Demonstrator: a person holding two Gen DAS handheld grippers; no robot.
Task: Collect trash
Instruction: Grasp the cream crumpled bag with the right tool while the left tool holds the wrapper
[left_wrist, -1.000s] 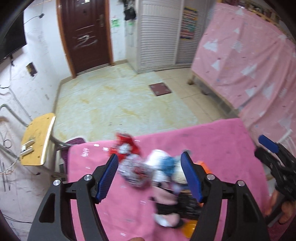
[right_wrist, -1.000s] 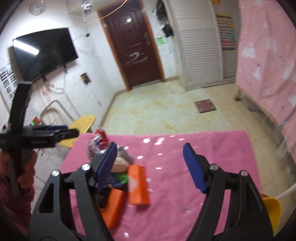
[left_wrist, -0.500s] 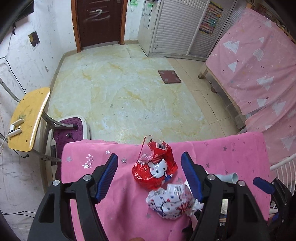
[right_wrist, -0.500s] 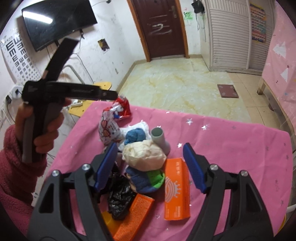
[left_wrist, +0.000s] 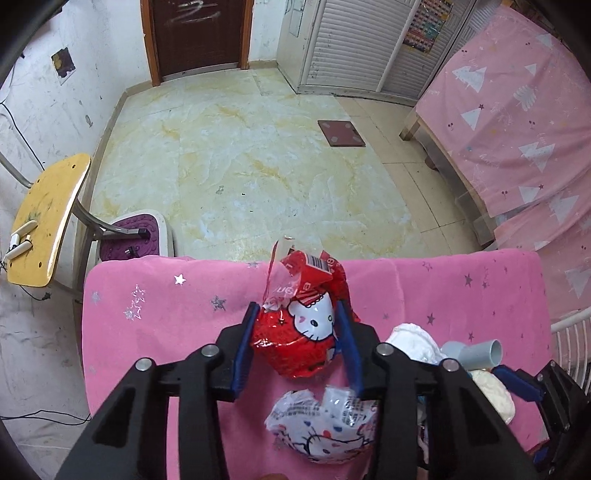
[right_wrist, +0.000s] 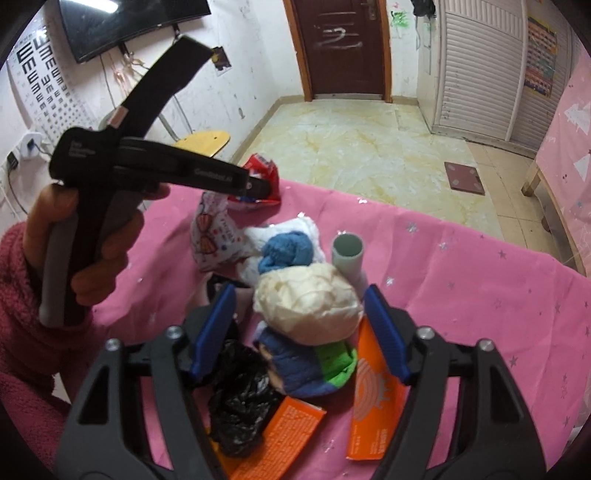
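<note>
My left gripper (left_wrist: 297, 321) is shut on a red Hello Kitty snack wrapper (left_wrist: 303, 325) near the far edge of the pink-clothed table (left_wrist: 155, 302). A white Hello Kitty wrapper (left_wrist: 325, 432) lies just below it. My right gripper (right_wrist: 301, 308) is open, its blue pads on either side of a cream crumpled paper ball (right_wrist: 308, 304) that sits on a pile of trash. In the right wrist view the left gripper (right_wrist: 258, 186) reaches to the red wrapper (right_wrist: 260, 166).
The pile holds a blue wad (right_wrist: 284, 251), a grey tube (right_wrist: 349, 254), a blue-green wad (right_wrist: 314, 369), a black bag (right_wrist: 240, 402) and orange boxes (right_wrist: 373, 398). A yellow chair (left_wrist: 44, 221) and a purple stool (left_wrist: 136, 240) stand beyond the table's left end.
My left gripper moved forward and closed on the red wrapper. My right gripper moved down and forward around the cream paper ball, still open.
</note>
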